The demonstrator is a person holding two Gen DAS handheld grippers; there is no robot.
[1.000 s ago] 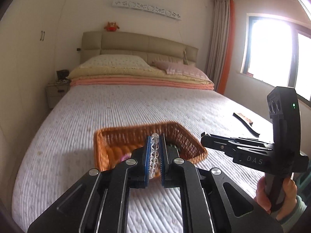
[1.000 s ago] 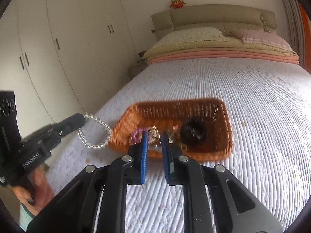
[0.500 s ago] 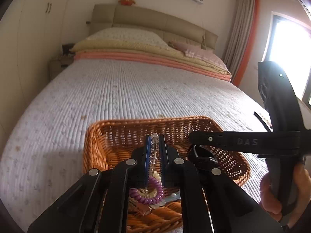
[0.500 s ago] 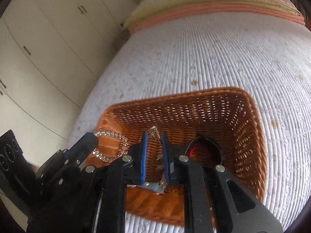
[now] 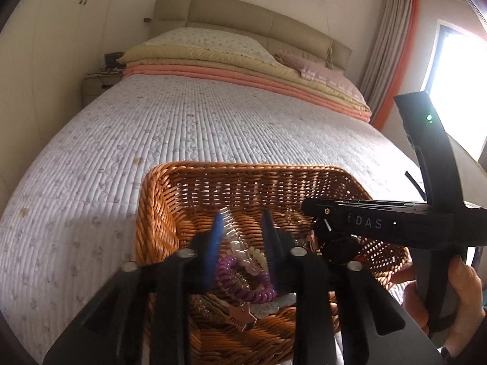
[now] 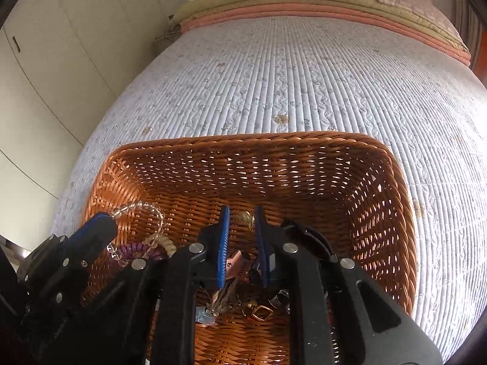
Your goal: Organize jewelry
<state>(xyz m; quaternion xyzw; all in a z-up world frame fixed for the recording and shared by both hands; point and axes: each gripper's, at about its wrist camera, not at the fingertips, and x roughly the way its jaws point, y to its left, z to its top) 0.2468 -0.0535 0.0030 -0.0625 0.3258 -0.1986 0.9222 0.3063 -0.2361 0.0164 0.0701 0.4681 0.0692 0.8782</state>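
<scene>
An orange wicker basket [image 5: 243,179] [image 6: 395,213] sits on the bed and holds jewelry. My left gripper [image 5: 242,226] is over its left part with blurred jaws standing apart; it also shows in the right wrist view [image 6: 103,223]. A clear bead bracelet [image 6: 149,213] hangs at its tip, above a purple coil band [image 5: 243,283] [image 6: 137,249] and cream beads [image 5: 255,255]. My right gripper [image 6: 240,222] is open inside the basket over a rose clip [image 6: 236,261] and gold pieces [image 6: 260,311]; it also shows in the left wrist view [image 5: 307,210].
The basket stands near the foot of a quilted white bed [image 6: 304,76]. Folded blankets and pillows [image 5: 213,51] lie at the head. A dark round object [image 5: 341,248] lies in the basket's right part. White wardrobes [image 6: 61,45] stand left; a window [image 5: 456,85] is right.
Both grippers have moved down into the basket. My left jaws have parted from around the clear bead bracelet, which now hangs lower over the purple coil band.
</scene>
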